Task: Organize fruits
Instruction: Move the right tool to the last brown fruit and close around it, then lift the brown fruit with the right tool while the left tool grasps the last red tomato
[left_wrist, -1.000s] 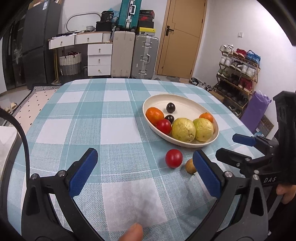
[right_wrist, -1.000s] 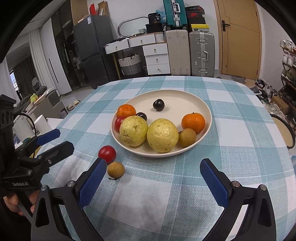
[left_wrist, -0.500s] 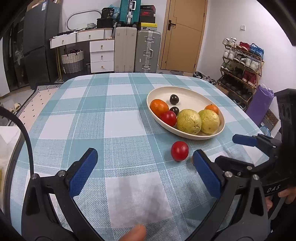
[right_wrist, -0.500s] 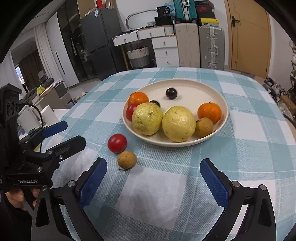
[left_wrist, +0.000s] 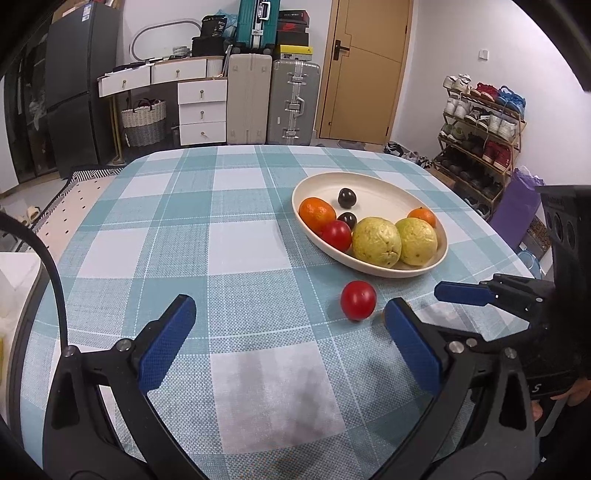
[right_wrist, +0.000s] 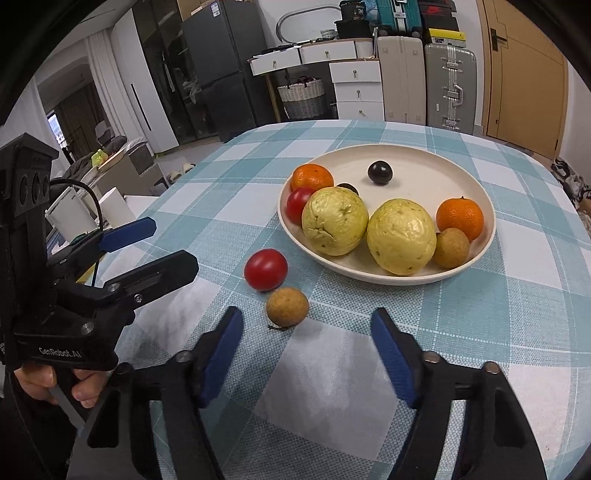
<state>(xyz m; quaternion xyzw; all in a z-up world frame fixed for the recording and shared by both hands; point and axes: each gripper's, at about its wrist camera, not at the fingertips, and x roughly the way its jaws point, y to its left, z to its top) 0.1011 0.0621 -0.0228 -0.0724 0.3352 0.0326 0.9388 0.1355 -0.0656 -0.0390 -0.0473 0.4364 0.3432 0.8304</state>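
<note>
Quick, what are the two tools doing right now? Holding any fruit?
Left tool: open, holding nothing.
Right tool: open, holding nothing; the small brown fruit lies just ahead of it.

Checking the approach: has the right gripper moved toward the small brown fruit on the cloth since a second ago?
Yes. In the right wrist view the brown fruit now lies close ahead of the right gripper, and the plate looms larger: it advanced.

the left gripper (right_wrist: 147, 243) body reads "genrobot.ai"; the right gripper (left_wrist: 461, 295) shows only an "s".
</note>
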